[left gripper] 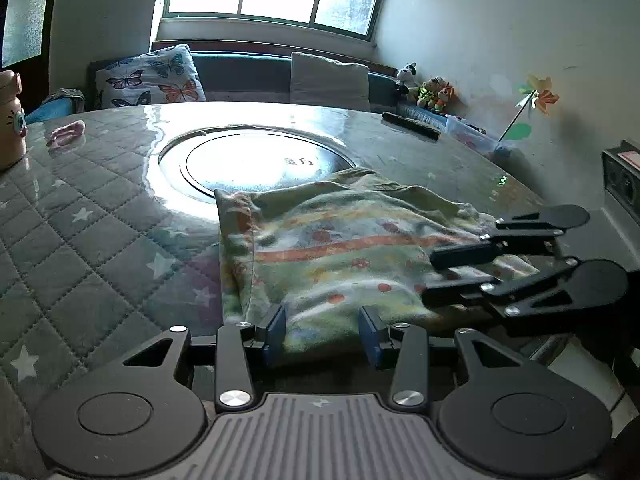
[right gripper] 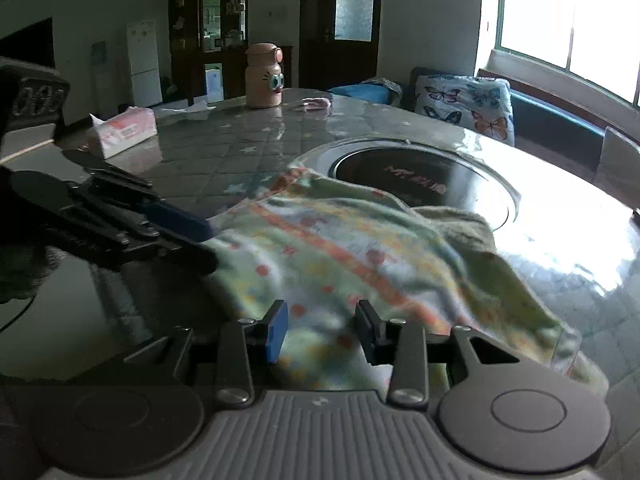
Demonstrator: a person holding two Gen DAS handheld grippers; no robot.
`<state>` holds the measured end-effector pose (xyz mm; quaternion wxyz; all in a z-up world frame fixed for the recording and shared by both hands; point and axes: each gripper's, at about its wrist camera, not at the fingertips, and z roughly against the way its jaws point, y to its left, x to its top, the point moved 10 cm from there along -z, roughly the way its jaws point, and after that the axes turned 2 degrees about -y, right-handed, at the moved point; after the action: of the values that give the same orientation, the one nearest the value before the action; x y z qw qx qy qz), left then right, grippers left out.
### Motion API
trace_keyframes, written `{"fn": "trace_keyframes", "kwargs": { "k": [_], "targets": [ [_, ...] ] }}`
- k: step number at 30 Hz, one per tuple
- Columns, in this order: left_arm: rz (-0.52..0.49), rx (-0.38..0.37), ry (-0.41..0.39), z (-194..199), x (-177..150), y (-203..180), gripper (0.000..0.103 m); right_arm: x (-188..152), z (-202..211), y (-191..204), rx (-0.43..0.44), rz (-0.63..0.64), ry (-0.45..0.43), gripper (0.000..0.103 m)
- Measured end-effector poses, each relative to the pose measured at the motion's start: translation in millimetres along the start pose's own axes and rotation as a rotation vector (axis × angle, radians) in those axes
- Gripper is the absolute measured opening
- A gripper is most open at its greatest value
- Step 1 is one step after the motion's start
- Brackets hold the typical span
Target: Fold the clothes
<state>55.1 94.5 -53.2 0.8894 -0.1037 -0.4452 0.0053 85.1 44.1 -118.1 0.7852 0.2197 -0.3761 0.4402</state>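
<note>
left gripper (left gripper: 323, 330) spread over garment (left gripper: 340, 248) (patterned) on table (left gripper: 100, 216)

round table (left gripper: 100, 216) under a quilted star-print cover, glossy inset disc (left gripper: 256, 164) at its middle. pink cartoon-eyed bottle (right gripper: 264, 76) standing near the far edge, tissue pack (right gripper: 124, 130) well apart (small pink scrap (right gripper: 316, 103) just beside the bottle). butterfly pillow (left gripper: 150, 78) behind on the bench, plush toys (left gripper: 434, 94) by the wall.
</note>
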Motion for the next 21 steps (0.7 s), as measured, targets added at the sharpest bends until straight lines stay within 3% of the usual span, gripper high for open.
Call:
{"fn": "trace_keyframes", "kwargs": {
  "k": [7, 11, 15, 17, 21],
  "targets": [
    [-0.007, -0.005, 0.003, 0.7, -3.6, 0.1, 0.044, -17.5, 17.3, 7.7, 0.065, -0.091, 0.03, 0.038],
    [-0.027, -0.003, 0.003, 4.7, -0.4, -1.3, 0.044, -13.8, 36.8, 4.2, 0.061, -0.101, -0.006, 0.038],
    [-0.029, -0.003, -0.026, 8.5, 11.4, -3.1, 0.045, -5.8, 46.9, -23.1, -0.022, -0.162, -0.054, 0.038],
    [-0.027, -0.002, -0.038, 7.7, 17.8, -3.5, 0.045, -10.5, 43.9, -37.8, -0.068, -0.2, -0.042, 0.038],
    [-0.024, 0.011, -0.03, -4.3, 23.9, -0.3, 0.045, -27.3, 44.7, -39.7, -0.077, -0.205, 0.001, 0.038]
  ]
}}
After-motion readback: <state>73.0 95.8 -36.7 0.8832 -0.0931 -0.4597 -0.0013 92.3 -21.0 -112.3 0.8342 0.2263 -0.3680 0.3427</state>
